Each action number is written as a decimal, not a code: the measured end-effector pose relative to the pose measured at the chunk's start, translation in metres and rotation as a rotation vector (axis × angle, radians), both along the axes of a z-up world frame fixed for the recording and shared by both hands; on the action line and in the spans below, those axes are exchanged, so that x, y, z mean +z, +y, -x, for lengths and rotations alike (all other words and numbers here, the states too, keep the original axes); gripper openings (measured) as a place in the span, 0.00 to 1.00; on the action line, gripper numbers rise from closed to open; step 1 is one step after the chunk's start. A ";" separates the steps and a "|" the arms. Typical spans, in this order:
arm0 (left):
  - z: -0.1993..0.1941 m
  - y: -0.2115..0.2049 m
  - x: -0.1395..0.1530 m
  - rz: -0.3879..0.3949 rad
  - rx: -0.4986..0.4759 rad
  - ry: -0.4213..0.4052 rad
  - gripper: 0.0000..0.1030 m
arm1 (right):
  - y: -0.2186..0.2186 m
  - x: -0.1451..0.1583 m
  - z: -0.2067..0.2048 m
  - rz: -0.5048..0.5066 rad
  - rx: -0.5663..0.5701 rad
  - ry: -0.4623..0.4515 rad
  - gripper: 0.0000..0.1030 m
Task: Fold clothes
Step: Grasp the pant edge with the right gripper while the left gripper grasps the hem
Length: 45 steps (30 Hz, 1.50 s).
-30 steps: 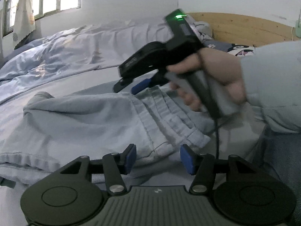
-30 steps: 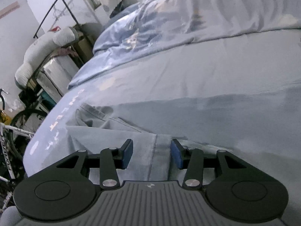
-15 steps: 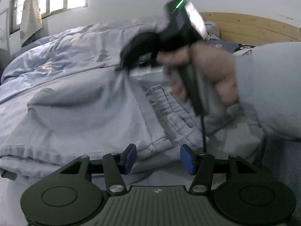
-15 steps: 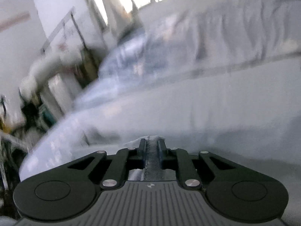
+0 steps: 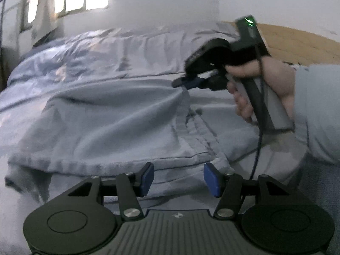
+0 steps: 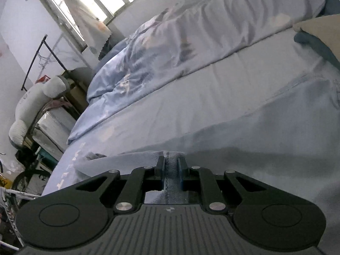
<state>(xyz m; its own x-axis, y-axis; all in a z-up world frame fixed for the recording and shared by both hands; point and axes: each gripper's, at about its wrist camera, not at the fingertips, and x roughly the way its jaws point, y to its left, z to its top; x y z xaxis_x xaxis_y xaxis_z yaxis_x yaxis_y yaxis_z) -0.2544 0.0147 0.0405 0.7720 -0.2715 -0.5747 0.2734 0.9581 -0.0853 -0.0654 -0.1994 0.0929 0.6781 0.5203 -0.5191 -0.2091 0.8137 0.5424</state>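
Observation:
Light blue denim trousers point(image 5: 110, 127) lie across the bed, waistband toward me. My left gripper point(image 5: 178, 178) hovers open just in front of the near edge of the trousers, nothing between its blue pads. In the same view a hand holds my right gripper point(image 5: 180, 84), which is shut on a raised fold of the denim at the far side. The right wrist view shows a seam of the trousers point(image 6: 171, 170) pinched between the closed fingers of the right gripper point(image 6: 171, 165), the cloth lifted off the bed sheet point(image 6: 191, 97).
A rumpled pale blue duvet point(image 6: 170, 48) runs along the far side of the bed. A wooden headboard point(image 5: 297, 42) stands at the right. Beyond the bed's foot are a clothes rack point(image 6: 40, 59), a white plush toy point(image 6: 31, 106) and a bicycle point(image 6: 12, 193).
The right gripper went from open over the trousers to shut on a fold of denim, then lifted it up and away. The left gripper stayed open near the front edge.

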 end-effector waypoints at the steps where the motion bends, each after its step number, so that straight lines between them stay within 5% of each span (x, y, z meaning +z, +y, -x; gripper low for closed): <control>1: -0.002 0.009 0.000 0.029 0.035 0.002 0.51 | 0.001 -0.001 -0.002 0.000 0.001 -0.003 0.12; 4: -0.008 0.039 -0.003 0.131 0.158 0.007 0.51 | 0.004 -0.001 -0.003 0.004 0.005 -0.024 0.12; 7: -0.014 0.070 -0.005 0.232 0.282 0.012 0.64 | 0.006 0.001 -0.003 0.008 0.010 -0.033 0.12; 16: -0.033 0.163 -0.011 0.537 0.653 0.028 0.64 | 0.016 0.002 -0.005 0.040 0.020 -0.042 0.12; 20: -0.052 0.191 -0.028 0.663 0.709 0.057 0.64 | 0.020 0.001 -0.004 0.053 0.028 -0.042 0.13; 21: -0.057 0.199 -0.033 0.707 0.720 0.063 0.61 | 0.022 0.001 -0.003 0.059 0.034 -0.043 0.13; 23: -0.061 0.210 -0.039 0.756 0.747 0.068 0.40 | 0.025 0.002 -0.001 0.068 0.048 -0.047 0.12; 24: -0.061 0.216 -0.040 0.769 0.763 0.074 0.11 | 0.025 0.004 0.001 0.071 0.055 -0.052 0.12; 27: -0.045 0.223 -0.034 0.837 0.736 0.006 0.06 | 0.025 0.018 0.011 0.070 0.087 -0.075 0.12; 30: -0.020 0.223 -0.020 0.876 0.720 -0.082 0.05 | 0.026 0.042 0.030 0.084 0.100 -0.122 0.12; 33: -0.016 0.223 -0.035 0.881 0.709 -0.034 0.05 | 0.021 0.054 0.048 0.115 0.074 -0.125 0.12; 36: -0.021 0.226 -0.062 0.887 0.733 0.059 0.06 | 0.019 0.033 0.041 0.207 0.060 -0.018 0.12; 39: -0.020 0.222 -0.070 0.857 0.723 0.065 0.06 | 0.026 0.012 0.029 0.313 0.090 0.069 0.12; 43: -0.019 0.218 -0.070 0.833 0.719 0.044 0.06 | 0.049 0.030 0.034 0.490 0.089 0.005 0.34; 45: -0.018 0.215 -0.069 0.812 0.720 0.032 0.06 | 0.063 0.046 0.036 0.579 0.074 -0.049 0.35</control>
